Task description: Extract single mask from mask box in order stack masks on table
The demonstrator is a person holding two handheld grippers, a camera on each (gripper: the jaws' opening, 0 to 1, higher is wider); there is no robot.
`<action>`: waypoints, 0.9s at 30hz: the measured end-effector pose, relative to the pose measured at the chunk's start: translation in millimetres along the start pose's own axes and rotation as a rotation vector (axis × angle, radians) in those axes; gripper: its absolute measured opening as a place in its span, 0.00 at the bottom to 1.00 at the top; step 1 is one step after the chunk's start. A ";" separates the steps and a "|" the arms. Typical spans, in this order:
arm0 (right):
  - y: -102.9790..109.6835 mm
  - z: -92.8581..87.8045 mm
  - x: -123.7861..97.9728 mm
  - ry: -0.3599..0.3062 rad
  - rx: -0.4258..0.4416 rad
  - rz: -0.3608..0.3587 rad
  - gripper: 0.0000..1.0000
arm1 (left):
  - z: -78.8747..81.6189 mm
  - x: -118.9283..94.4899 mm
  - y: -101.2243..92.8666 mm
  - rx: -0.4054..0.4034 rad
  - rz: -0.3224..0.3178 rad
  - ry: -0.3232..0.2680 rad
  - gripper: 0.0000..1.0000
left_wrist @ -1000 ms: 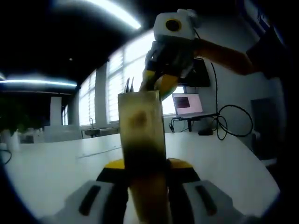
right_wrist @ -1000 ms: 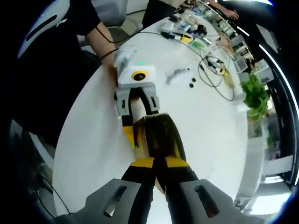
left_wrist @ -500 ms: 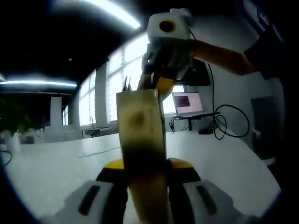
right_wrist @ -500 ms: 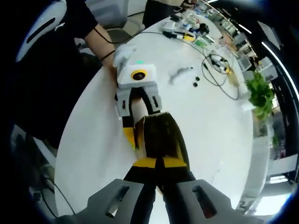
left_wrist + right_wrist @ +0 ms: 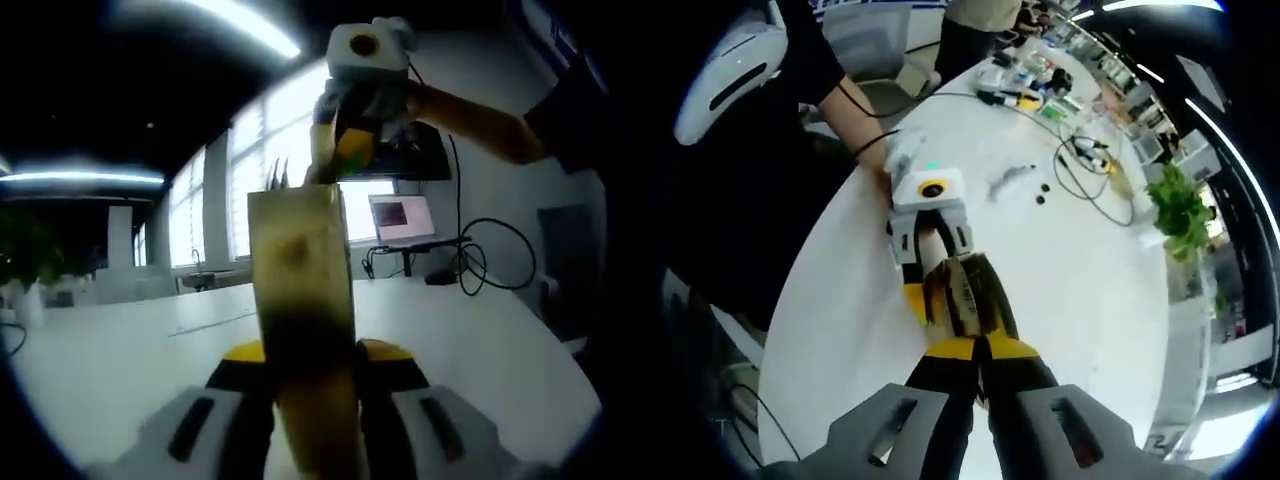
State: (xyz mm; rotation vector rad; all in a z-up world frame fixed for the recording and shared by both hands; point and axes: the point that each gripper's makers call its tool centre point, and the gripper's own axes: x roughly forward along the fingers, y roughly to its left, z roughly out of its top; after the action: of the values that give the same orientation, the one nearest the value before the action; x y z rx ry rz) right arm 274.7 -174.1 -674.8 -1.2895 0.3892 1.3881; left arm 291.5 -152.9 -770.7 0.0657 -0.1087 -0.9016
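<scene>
A tan cardboard mask box stands upright, clamped between the fingers of my left gripper. In the right gripper view the same mask box is seen from above, with the left gripper shut on it over the white table. My right gripper hangs over the box's top end, yellow tips pressed together. In the left gripper view the right gripper hovers just above the box's upper edge. Whether a mask sits between its tips I cannot make out.
A person in dark clothes stands at the table's edge. Cables, small items and a green plant lie toward the far side. A laptop and a looped cable sit beyond the box.
My right gripper has risen a little away from the box's top, so the box looks smaller in its view. The left gripper and the box have stayed put.
</scene>
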 end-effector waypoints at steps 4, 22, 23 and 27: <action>-8.3 0.9 -13.0 -0.044 0.018 -0.052 0.00 | -0.4 0.2 0.1 0.002 0.002 0.002 0.34; -9.3 6.2 -53.0 -0.159 0.096 -0.169 0.00 | -1.8 1.2 -2.8 0.003 -0.005 0.009 0.34; -11.1 7.1 -55.7 -0.166 0.097 -0.180 0.00 | -1.9 1.1 -2.5 0.003 -0.003 0.011 0.34; -19.0 11.2 -67.9 -0.196 0.103 -0.237 0.00 | -2.2 1.3 -0.1 -0.010 0.003 0.013 0.34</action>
State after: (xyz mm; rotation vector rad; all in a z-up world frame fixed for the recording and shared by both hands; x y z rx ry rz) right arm 268.9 -192.4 -606.1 -1.0679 0.1652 1.2624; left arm 292.5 -153.9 -772.8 0.0621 -0.0920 -0.8990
